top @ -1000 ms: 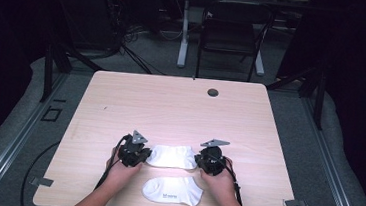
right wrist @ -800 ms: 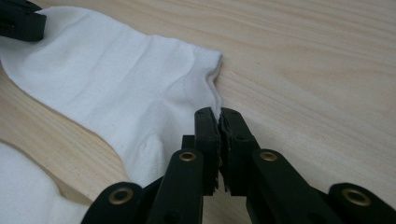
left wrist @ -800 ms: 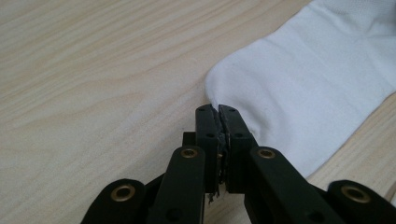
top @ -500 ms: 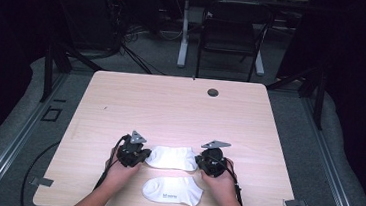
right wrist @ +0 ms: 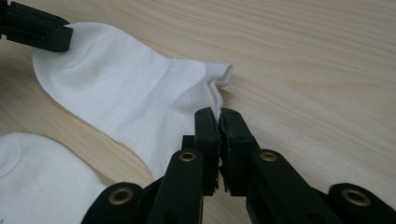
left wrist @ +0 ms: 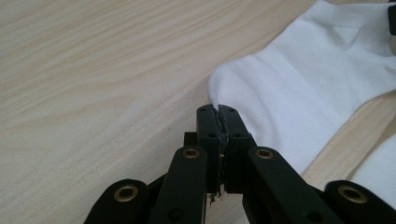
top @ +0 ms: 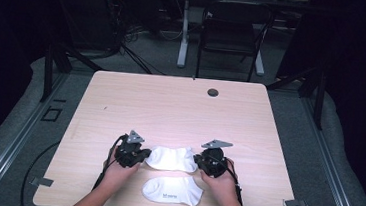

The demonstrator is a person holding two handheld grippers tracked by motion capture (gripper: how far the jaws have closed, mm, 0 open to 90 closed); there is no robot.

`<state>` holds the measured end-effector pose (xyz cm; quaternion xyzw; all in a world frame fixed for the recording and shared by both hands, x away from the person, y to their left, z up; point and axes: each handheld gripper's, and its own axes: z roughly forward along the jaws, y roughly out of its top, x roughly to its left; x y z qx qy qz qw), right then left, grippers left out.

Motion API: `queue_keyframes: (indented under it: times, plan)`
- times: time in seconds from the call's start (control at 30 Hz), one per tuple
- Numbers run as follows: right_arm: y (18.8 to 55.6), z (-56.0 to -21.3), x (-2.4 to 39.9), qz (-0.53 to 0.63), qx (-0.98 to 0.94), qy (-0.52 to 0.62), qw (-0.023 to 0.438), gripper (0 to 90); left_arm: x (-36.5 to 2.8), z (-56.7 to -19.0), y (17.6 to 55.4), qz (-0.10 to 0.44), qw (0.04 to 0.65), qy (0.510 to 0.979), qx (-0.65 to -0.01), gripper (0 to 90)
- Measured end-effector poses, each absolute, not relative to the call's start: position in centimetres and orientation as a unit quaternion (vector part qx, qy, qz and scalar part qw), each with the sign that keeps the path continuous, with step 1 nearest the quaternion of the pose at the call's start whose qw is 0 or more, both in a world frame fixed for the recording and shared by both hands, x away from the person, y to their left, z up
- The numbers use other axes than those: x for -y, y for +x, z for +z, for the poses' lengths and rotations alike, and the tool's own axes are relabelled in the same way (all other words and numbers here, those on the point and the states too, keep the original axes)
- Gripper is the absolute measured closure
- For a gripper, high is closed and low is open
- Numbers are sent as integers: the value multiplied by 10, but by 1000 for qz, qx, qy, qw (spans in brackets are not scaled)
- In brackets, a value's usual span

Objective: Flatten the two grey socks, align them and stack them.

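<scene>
The near sock (top: 172, 190) carried small grey print, too tiny to read. Both forearms were cut off by the bottom edge of the high view.

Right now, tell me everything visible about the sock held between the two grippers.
The far sock is a white ankle sock of soft knit fabric, lying flat and stretched sideways on the wooden table. The left gripper is shut on one end and the right gripper on the other, where the fabric bunches into small folds. A ribbed band edges one end. It lies just beyond the second sock; whether they touch is unclear.
</scene>
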<state>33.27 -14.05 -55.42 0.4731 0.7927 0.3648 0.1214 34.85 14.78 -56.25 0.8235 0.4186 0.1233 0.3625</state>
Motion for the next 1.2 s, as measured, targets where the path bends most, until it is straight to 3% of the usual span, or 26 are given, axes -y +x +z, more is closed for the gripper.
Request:
queue_keyframes:
  times: [0.77, 1.2]
  plan:
    - [309, -520, 141, 394, -794, 449, 116, 866, -157, -535, 323, 111, 388, 824, -398, 887]
    - [282, -518, 148, 398, -797, 441, 106, 866, -159, -537, 295, 91, 399, 827, -385, 887]
